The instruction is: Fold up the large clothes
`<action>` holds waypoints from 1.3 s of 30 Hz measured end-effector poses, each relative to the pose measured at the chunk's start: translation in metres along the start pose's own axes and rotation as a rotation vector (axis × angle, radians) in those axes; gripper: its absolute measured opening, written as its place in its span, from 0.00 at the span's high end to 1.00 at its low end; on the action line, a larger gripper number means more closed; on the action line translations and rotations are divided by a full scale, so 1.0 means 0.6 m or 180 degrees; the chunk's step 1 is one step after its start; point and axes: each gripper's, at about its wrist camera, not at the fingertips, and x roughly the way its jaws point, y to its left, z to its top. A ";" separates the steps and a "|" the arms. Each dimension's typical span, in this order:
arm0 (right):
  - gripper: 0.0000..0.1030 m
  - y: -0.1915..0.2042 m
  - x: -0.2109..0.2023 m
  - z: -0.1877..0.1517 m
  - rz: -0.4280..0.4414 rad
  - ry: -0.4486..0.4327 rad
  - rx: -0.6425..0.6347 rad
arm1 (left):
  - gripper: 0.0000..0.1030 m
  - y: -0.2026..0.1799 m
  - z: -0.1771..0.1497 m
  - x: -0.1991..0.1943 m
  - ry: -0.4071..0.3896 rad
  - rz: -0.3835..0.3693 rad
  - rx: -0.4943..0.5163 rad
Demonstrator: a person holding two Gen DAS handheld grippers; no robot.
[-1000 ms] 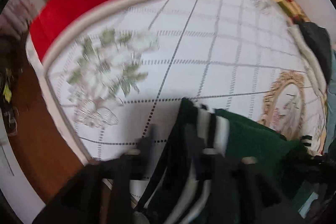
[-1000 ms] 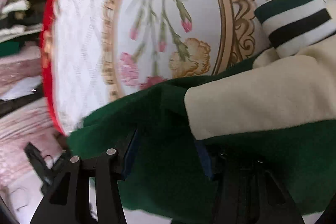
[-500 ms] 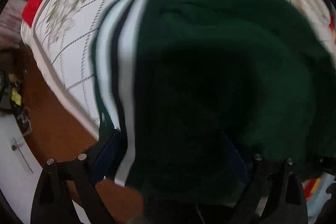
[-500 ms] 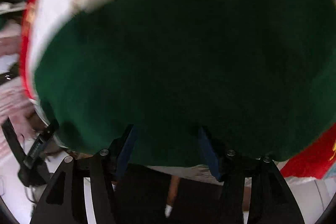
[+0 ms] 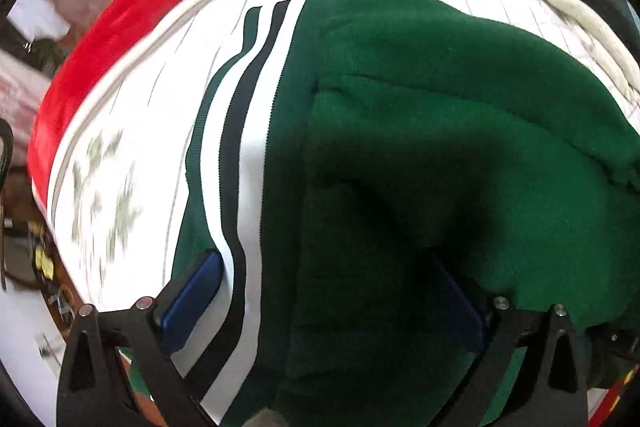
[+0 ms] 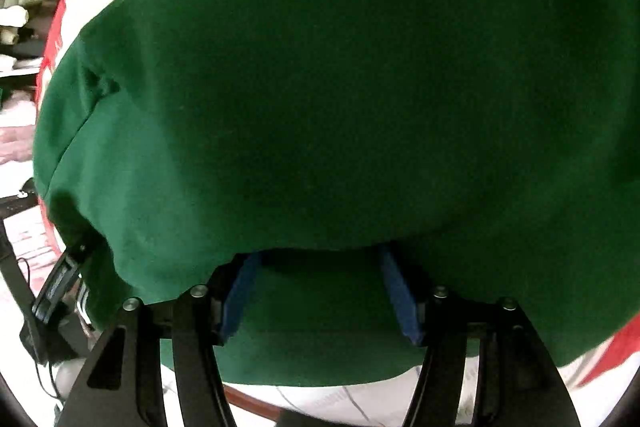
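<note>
Both hand-held grippers, left [image 5: 320, 291] and right [image 6: 318, 287], gape, unclamped, over the green striped-hem jacket [image 5: 440, 131].

Left hand-held gripper [image 5: 320, 299], lower part of the frame: two matte black angular finger arms with triangular cut-outs; two silver round-head screws on each arm; flat blue pads [image 5: 192, 301] on the inner faces.

Right hand-held gripper [image 6: 320, 295], lower part of the frame: same black arms with slotted cut-outs, paired silver screws, narrow blue pads [image 6: 240, 297] angled inward.
</note>
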 end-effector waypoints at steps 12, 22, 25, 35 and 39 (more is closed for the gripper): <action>0.42 -0.007 -0.171 0.179 0.0124 -0.0478 -0.0017 | 0.00 -0.084 0.118 -0.098 -0.0350 -0.0026 0.0302; 0.44 -0.069 -0.156 0.252 0.0435 -0.0411 0.0244 | 0.00 -0.136 0.102 0.039 -0.0065 0.0434 0.0548; 0.42 -0.152 -0.233 0.219 0.0420 -0.0683 0.0483 | 0.00 -0.129 0.102 0.045 -0.0035 0.0391 0.0479; 0.81 -0.248 -0.175 0.292 0.0240 -0.0395 0.0264 | 0.00 -0.126 0.105 0.048 -0.0099 0.0352 0.0388; 0.88 -0.241 -0.187 0.291 0.0167 -0.0831 0.0497 | 0.00 -0.117 0.096 0.038 -0.0132 0.0149 0.0366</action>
